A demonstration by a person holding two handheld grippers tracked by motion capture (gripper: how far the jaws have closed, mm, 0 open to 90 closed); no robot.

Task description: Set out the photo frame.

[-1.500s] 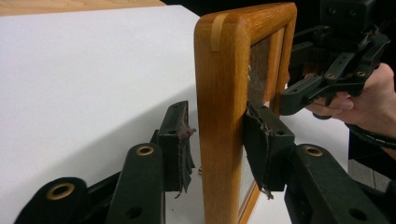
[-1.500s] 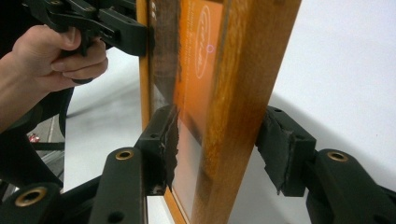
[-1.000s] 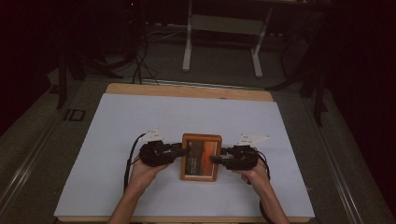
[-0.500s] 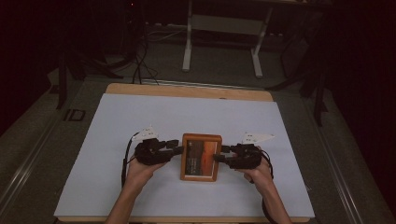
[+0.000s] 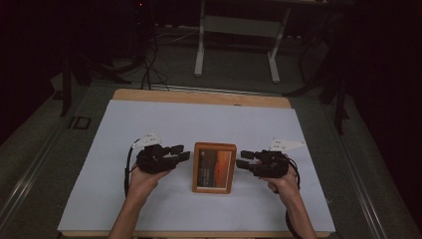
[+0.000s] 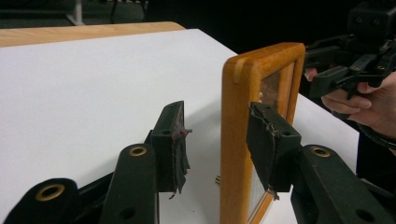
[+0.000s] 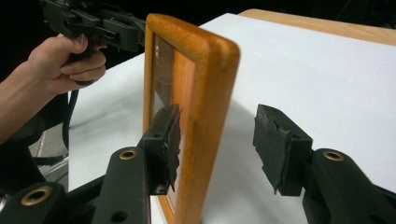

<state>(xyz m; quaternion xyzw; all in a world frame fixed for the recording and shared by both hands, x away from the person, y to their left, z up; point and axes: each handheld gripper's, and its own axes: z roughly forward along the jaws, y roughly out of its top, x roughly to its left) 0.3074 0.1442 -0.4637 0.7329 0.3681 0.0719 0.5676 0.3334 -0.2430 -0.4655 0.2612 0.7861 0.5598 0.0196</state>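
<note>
- The white table cover (image 5: 149,129) is the widest thing in the scene, and the wooden picture frame (image 5: 214,168) stands upright near its middle, closer to the person's edge; every place below is given from that frame.
- The frame balances on its lower edge, and in the gripper views neither gripper presses on it, so it looks free to tip: a knock from a jaw on its face or back would likely send it flat, glass side at risk.
- The left gripper (image 5: 182,152) sits just left of the frame. Its jaws have just been opening and now stand apart with the frame's side rail between them, the pads (image 6: 175,144) clear of the wood. If the hand drifts sideways while straddling the rail, one pad could drag the frame over.
- The right gripper (image 5: 245,159) sits just right of the frame, jaws also spread, its side rail between them without contact. Pulling away at an angle could catch the rail.
- A bare wooden strip of table (image 5: 199,97) shows beyond the frame, past the cover's far edge.
- A metal stand (image 5: 239,30) and loose cables (image 5: 149,69) lie on the floor well beyond the frame; nothing on the cover blocks either hand.
</note>
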